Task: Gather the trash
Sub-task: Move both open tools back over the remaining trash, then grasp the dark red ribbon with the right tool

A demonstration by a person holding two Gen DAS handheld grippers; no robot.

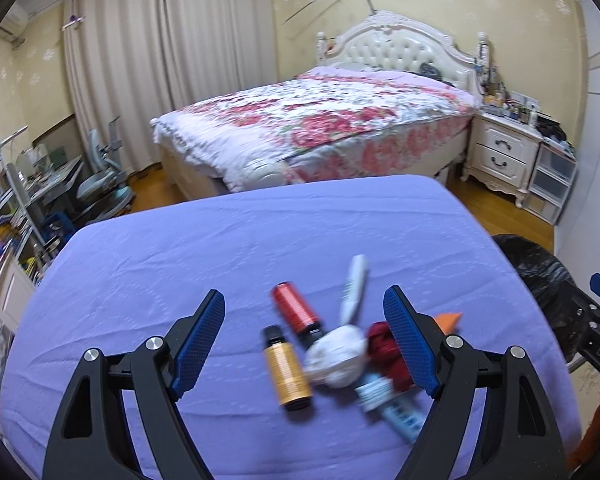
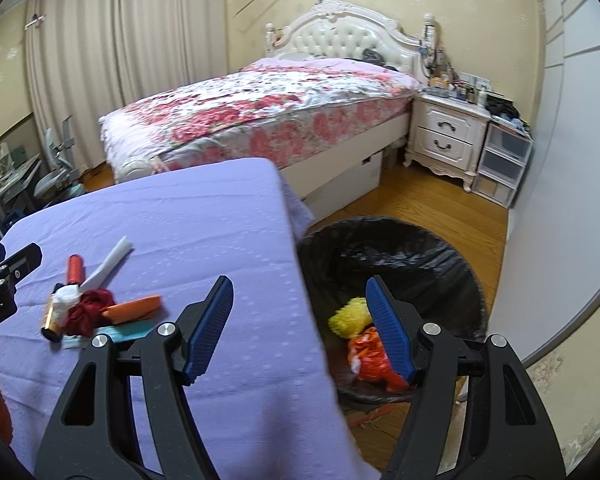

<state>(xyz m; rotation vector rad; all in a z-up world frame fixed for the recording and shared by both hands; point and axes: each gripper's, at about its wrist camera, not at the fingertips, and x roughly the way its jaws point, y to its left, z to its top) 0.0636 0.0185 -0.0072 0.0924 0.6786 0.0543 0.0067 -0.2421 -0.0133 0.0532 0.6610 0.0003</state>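
- Because the trash had been gathered in one loose pile on the lilac-covered table (image 1: pixel 140 264), low and right of centre in the left wrist view, the left gripper (image 1: pixel 304 336) hung over it with its blue pads spread wide and nothing pinched between them.
- The pile lay jumbled and touching: a red bottle (image 1: pixel 294 307), a gold bottle (image 1: pixel 287 372), a white crumpled wad (image 1: pixel 336 354), a dark red rag (image 1: pixel 384 346) and a pale tube (image 1: pixel 354 284), so a single clean pick looked awkward.
- The right gripper (image 2: pixel 300 328), likewise spread and empty, sat lower centre in its own view, straddling the table edge and the black-lined bin (image 2: pixel 400 252).
- The bin stood just beside the table, probably to keep each carry short; a yellow piece (image 2: pixel 350 316) and an orange wrapper (image 2: pixel 370 354) already lay inside.
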